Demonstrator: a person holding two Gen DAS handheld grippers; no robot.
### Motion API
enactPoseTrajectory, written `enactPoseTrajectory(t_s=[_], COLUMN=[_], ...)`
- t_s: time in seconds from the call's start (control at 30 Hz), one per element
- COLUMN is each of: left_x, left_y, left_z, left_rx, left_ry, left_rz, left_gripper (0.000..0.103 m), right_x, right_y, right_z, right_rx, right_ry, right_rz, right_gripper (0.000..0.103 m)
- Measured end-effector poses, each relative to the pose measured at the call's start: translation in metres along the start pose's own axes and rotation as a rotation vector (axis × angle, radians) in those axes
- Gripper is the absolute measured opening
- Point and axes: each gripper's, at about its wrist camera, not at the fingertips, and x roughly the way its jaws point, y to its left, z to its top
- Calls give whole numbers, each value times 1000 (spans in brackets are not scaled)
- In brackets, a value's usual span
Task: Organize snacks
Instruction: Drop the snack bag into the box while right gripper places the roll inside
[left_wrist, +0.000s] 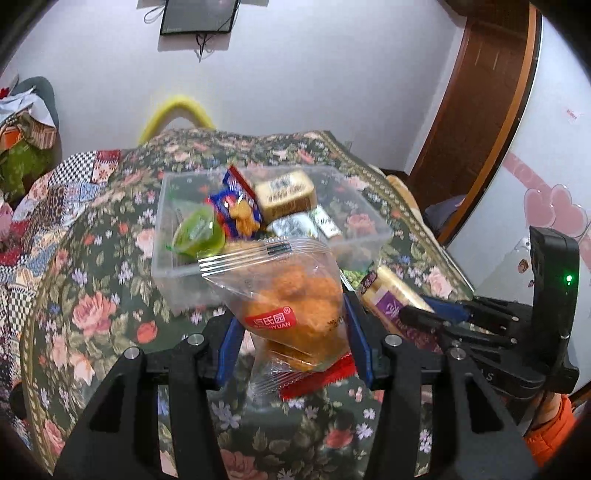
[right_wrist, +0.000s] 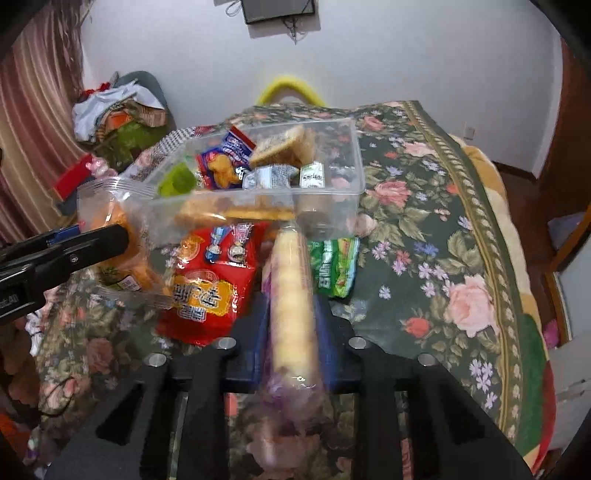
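Over the floral-cloth surface (left_wrist: 110, 295):
Left claw (left_wrist: 295, 328): clamps clear bag of orange cakes (left_wrist: 291, 295), raised toward clear plastic box (left_wrist: 177, 273).
Right claw (right_wrist: 291, 332): pinches slim purple-wrapped biscuit roll (right_wrist: 291, 295), likewise box-bound.

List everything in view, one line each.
clear bin: one, transparent, on the floral cloth, holding snacks
green jelly cup: one, in the bin
blue-red snack packet: one, in the bin
tan cake bar: one, in the bin
orange pastry bag: one, clear wrapper, between the left gripper's pads
cream wafer roll: one, purple-trimmed wrapper, in the right gripper
red packet: one, on the cloth
green packet: one, on the cloth
left gripper: black, blue pads
right gripper: black, blue pads
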Motion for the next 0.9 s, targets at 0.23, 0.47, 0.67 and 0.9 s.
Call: enactPoseTrajectory(t_s=[0.23, 0.47, 0.67, 0.9], left_x=[-3, -1, 1, 14], left_y=[1, 9, 13, 12], left_z=[6, 13, 27, 56], left_rx=[5, -11, -13, -1], left_ry=[-20, -29, -53, -79], left_rz=[11, 30, 38, 47], left_gripper=[51, 51, 51, 51], right_x=[10, -5, -25, -23], right_y=[-4, -3, -5, -8], right_z=[3, 7, 25, 57], right_rx=[-6, -10, -11, 1], right_ry=[13, -48, -124, -194], right_rz=[-7, -14, -18, -29], right_gripper=[21, 21, 21, 21])
